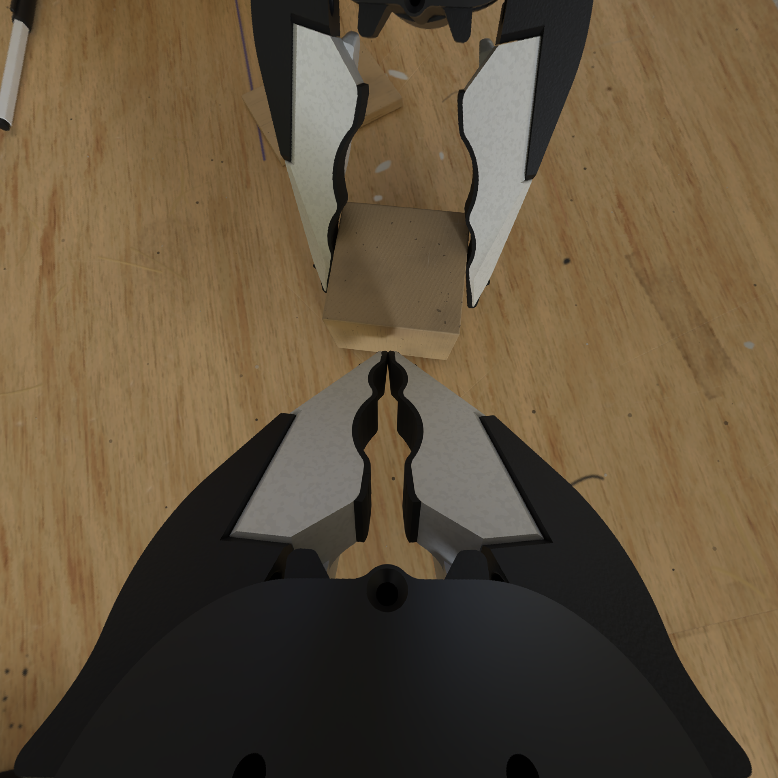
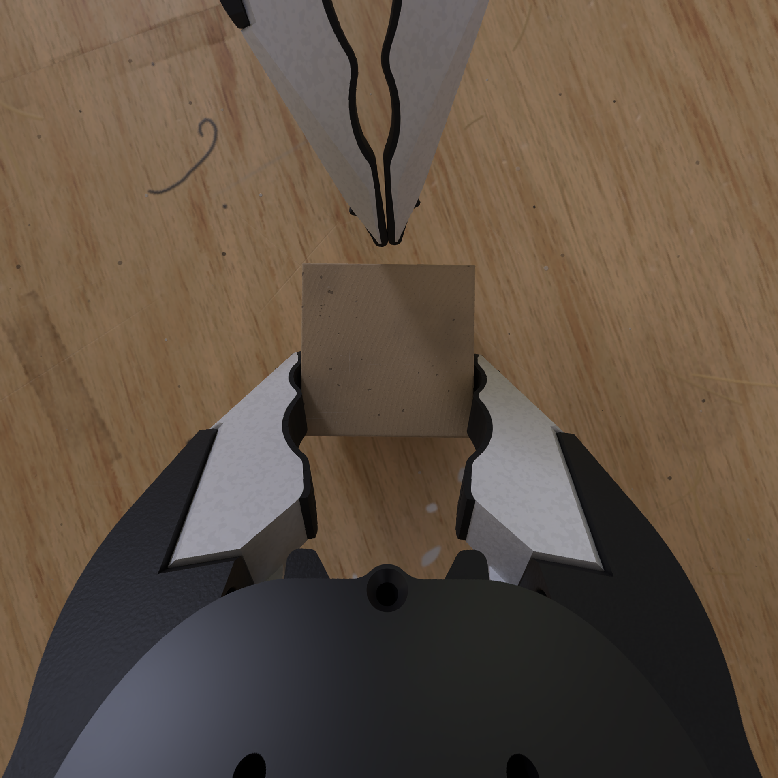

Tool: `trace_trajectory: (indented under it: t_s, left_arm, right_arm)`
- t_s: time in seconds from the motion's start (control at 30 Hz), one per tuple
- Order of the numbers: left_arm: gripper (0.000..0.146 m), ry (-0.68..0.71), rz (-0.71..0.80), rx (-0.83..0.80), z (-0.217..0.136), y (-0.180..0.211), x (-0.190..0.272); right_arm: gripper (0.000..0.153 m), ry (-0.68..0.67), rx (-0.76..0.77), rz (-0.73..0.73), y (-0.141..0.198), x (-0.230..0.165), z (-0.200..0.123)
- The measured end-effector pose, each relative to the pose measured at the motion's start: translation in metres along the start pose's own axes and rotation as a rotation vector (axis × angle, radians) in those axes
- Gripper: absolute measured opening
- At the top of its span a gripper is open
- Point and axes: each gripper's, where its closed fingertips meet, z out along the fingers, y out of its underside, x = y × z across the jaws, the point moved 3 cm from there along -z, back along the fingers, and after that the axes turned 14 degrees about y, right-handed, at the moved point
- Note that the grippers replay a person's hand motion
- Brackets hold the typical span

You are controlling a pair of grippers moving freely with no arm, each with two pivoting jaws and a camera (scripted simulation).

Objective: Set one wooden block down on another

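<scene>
Fingers of the right gripper [image 2: 387, 395] were spread just wide enough to pinch a wooden block [image 2: 387, 349] by its two opposite sides, the dark wavy pads touching the wood along the half nearer that gripper. Facing it, the left gripper [image 1: 387, 355] had its fingers pressed together, empty, tips close to the near edge of the same block. That block appeared to sit on or just above the wooden table [image 1: 126, 337]; whether it was lifted could not be told. A second wooden block [image 1: 381, 99] lay farther off on the table, partly hidden behind the right gripper's fingers. By the look of it, the grasp was made and the carry not begun; next, the block would need lifting, moving over the second block, and squaring before release. Counted: two grippers, two blocks, one white marker pen [image 1: 12, 71] at the table's edge.
</scene>
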Motion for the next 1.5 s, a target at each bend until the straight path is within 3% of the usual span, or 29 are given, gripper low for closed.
trace_trajectory:
  t_s: [0.5, 0.7, 1.03, 1.3, 1.4, 1.5]
  left_arm:
    - [0.000, 0.033, -0.047, -0.098, 0.000, -0.003, -0.001]
    - [0.000, -0.027, 0.043, -0.121, -0.006, -0.004, -0.005]
    - [0.000, -0.328, 0.019, 0.202, -0.074, -0.014, 0.002]
    - [0.000, -0.338, -0.069, 0.378, -0.098, -0.006, 0.038]
    - [0.011, -0.336, -0.092, 0.408, -0.099, -0.001, 0.050]
    - [0.011, -0.350, -0.096, 0.429, -0.101, 0.003, 0.059]
  right_arm:
    - [0.078, 0.002, -0.013, -0.003, 0.002, 0.001, 0.002]
    - [0.078, -0.001, 0.010, 0.006, 0.003, 0.002, 0.003]
    - [0.078, -0.067, 0.108, 0.186, -0.004, 0.013, -0.022]
    - [0.078, -0.331, 0.247, 0.556, -0.025, 0.021, -0.040]
    - [0.078, -0.423, 0.334, 0.597, -0.033, 0.019, -0.052]
    - [0.078, -0.456, 0.399, 0.583, -0.039, 0.016, -0.064]
